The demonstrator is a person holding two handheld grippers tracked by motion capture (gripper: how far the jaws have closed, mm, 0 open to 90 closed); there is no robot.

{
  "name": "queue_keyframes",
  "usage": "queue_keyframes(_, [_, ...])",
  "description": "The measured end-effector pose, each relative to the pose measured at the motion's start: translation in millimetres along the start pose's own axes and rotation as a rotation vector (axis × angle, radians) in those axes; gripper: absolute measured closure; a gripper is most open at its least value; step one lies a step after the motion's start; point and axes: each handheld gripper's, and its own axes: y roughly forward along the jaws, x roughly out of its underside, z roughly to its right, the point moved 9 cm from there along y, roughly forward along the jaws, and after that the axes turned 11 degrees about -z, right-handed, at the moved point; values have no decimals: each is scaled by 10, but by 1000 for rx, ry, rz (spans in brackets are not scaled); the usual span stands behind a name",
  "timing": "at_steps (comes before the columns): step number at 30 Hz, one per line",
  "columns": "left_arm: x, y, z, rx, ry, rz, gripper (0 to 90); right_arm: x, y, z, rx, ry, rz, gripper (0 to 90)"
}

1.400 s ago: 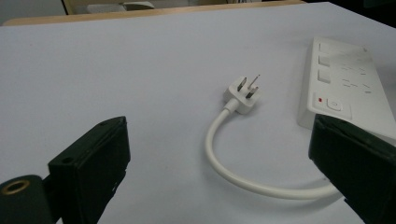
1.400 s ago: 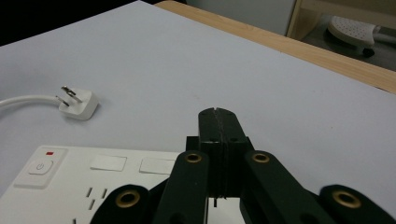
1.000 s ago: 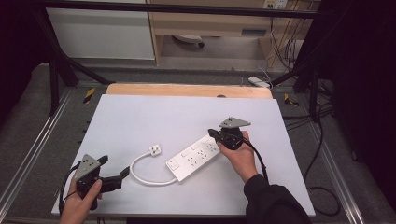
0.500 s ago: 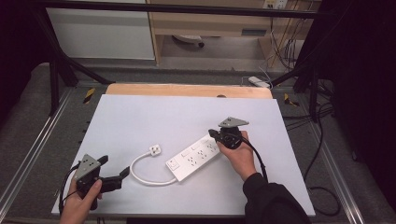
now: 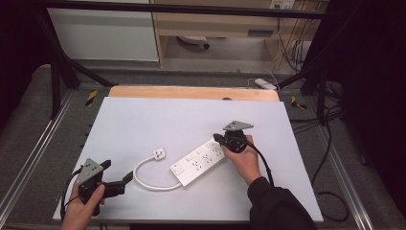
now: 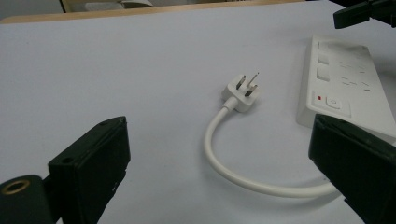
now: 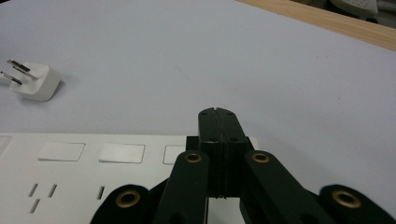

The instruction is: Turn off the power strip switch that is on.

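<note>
Pressing down on the power strip's far end with my closed right gripper.

I am holding my right gripper (image 5: 221, 140) with its jaws pressed together, nothing between them, the tip hovering over or touching the end of the white power strip (image 5: 199, 161) beside its row of switch buttons (image 7: 91, 152); I cannot tell whether it is actually making contact. To do this well, I judge I should be bringing the tip squarely onto one button and pushing straight down, so the strip is not skidding across the white table (image 5: 158, 115). My left gripper (image 5: 125, 178) is waiting near the table's front edge, jaws spread wide and empty, aiming at the plug (image 6: 242, 93) and its curved cord (image 6: 224, 163), well apart from both. The strip is lying diagonally at mid-table, plug resting just to its left.
</note>
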Motion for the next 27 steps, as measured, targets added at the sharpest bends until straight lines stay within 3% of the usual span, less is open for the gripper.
queue_keyframes(27, [11, 12, 14, 3, 11, -9, 55, 68, 169, -39, -2, -7, -29, 900])
